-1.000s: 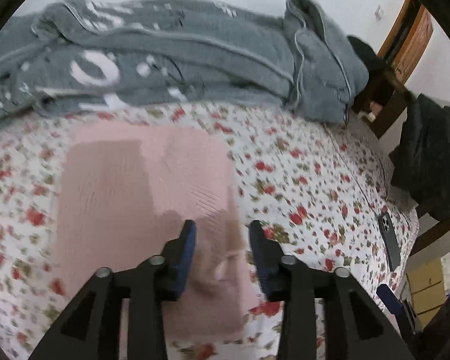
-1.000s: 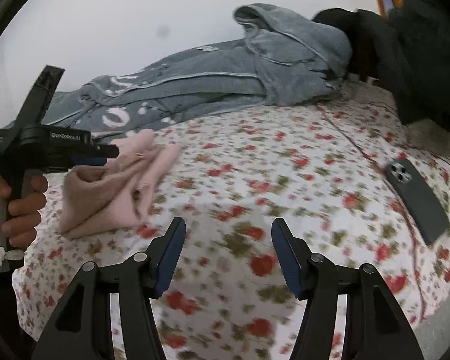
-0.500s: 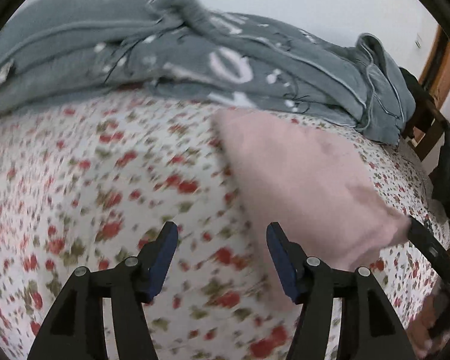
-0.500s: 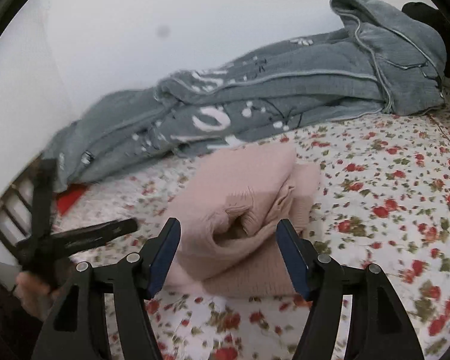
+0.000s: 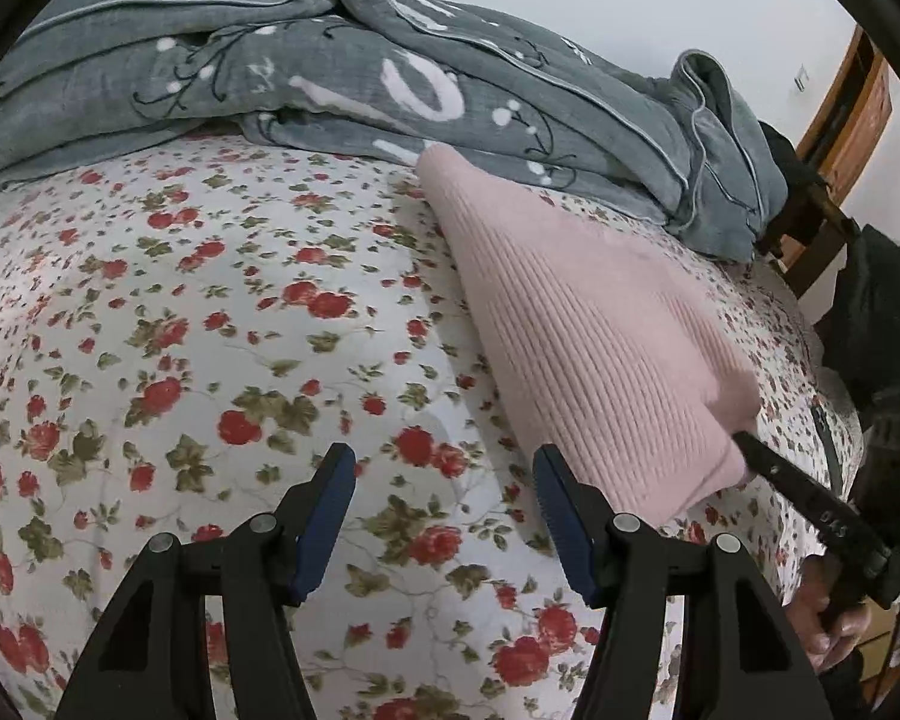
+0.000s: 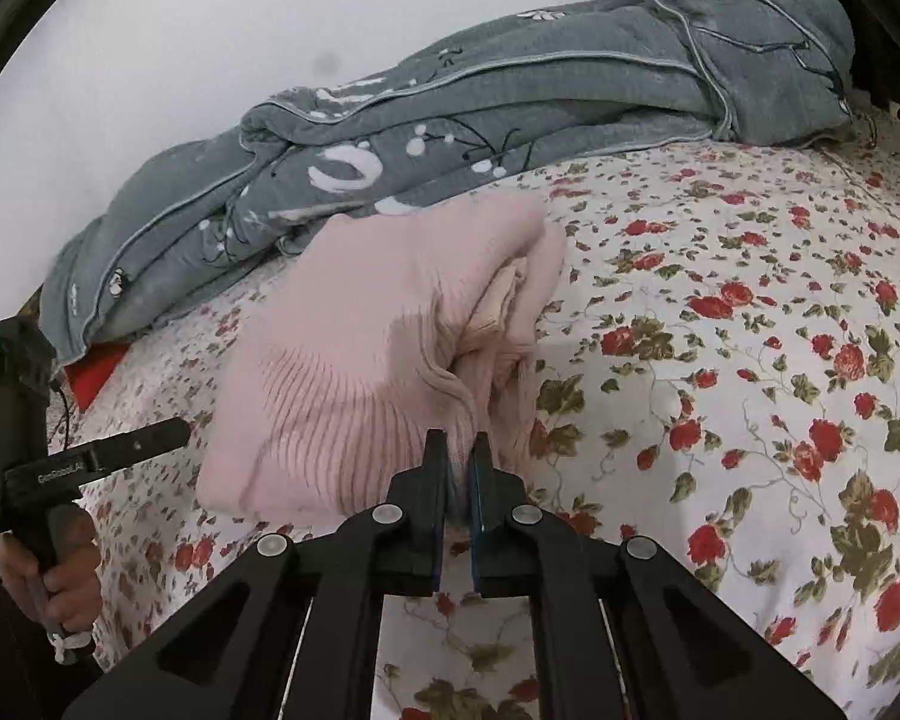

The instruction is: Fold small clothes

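Left wrist view: the left tongs [image 5: 441,501] stand open over the flowered bed sheet [image 5: 210,312], nothing between their blue pads. The folded pink sweater [image 5: 588,348] lies on the sheet to the right of them, its far corner touching the grey blanket [image 5: 342,66] heaped along the wall. At the sweater's near right corner the tip of the right tongs [image 5: 744,441] meets the knit.

Right wrist view: the right tongs [image 6: 456,444] have just closed and pinch the sweater's [image 6: 360,348] near edge between their pads. The blanket [image 6: 510,96] lies behind the sweater; the left tongs [image 6: 150,435] hover left of it, held in a hand [image 6: 54,576].
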